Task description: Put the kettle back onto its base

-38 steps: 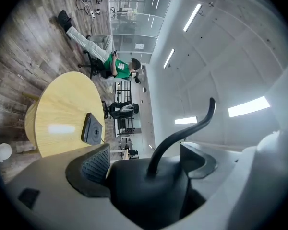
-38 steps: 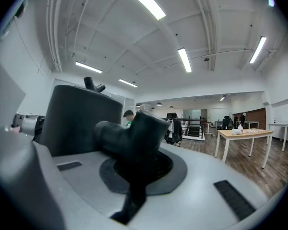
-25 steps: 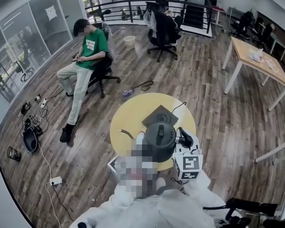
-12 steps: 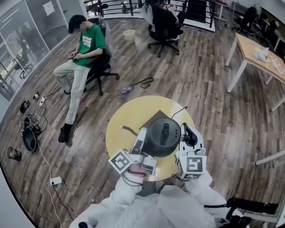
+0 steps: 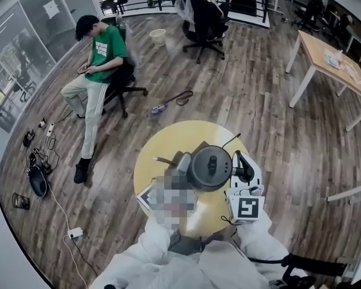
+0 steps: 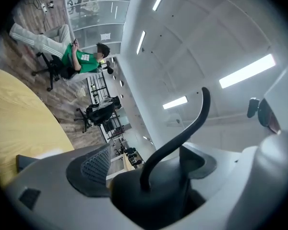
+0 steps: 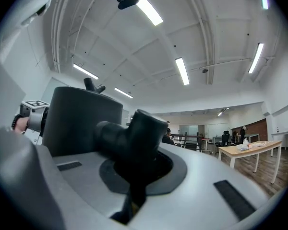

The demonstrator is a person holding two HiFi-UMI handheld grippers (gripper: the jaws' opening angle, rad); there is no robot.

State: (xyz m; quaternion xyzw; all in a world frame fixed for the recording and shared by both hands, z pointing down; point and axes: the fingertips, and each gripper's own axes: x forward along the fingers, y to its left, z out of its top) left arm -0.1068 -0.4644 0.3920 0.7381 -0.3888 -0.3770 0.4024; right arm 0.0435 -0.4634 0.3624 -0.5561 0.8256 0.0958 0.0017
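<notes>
Seating step, seemingly: right claw (image 5: pixel 239 166) and left claw (image 5: pixel 183 161) clenched the kettle (image 5: pixel 210 167) over its base (image 5: pixel 200 147); next, lower squarely.

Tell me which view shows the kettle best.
Head view: the whole kettle shows from above, over the table. The right gripper view shows only its side and the handle between the jaws. The left gripper view shows just a dark shape, too close to identify.
</notes>
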